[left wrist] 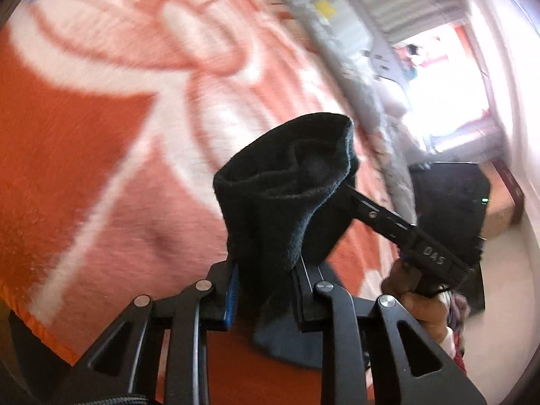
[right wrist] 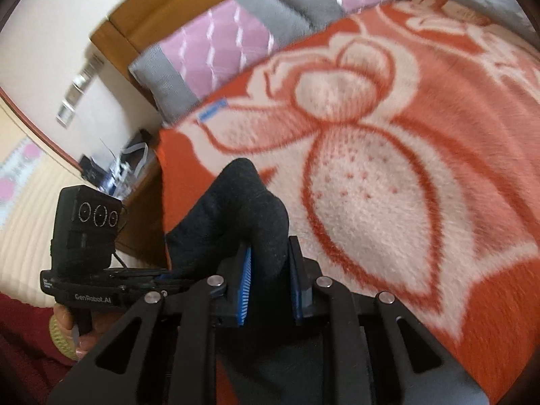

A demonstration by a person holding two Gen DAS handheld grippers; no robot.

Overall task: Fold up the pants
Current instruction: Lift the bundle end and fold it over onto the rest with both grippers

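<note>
The pants [left wrist: 280, 195] are dark, almost black, soft fabric. In the left wrist view a thick bunched fold of them stands up between the blue-padded fingers of my left gripper [left wrist: 266, 290], which is shut on it. The right gripper's finger [left wrist: 388, 222] reaches into the same bundle from the right, with a hand [left wrist: 408, 300] on its handle. In the right wrist view my right gripper [right wrist: 270, 287] is shut on another bunch of the pants [right wrist: 243, 216], lifted above the blanket. The left gripper's body [right wrist: 87, 236] shows at the left. The rest of the pants hangs out of sight below.
An orange and white flowered blanket [right wrist: 388, 185] covers the bed. A pink and grey pillow [right wrist: 236, 33] lies against the wooden headboard [right wrist: 175, 3]. A grey quilt [left wrist: 337, 44] runs along the bed's far side. A dark box [left wrist: 449, 209] stands on the floor beside the bed.
</note>
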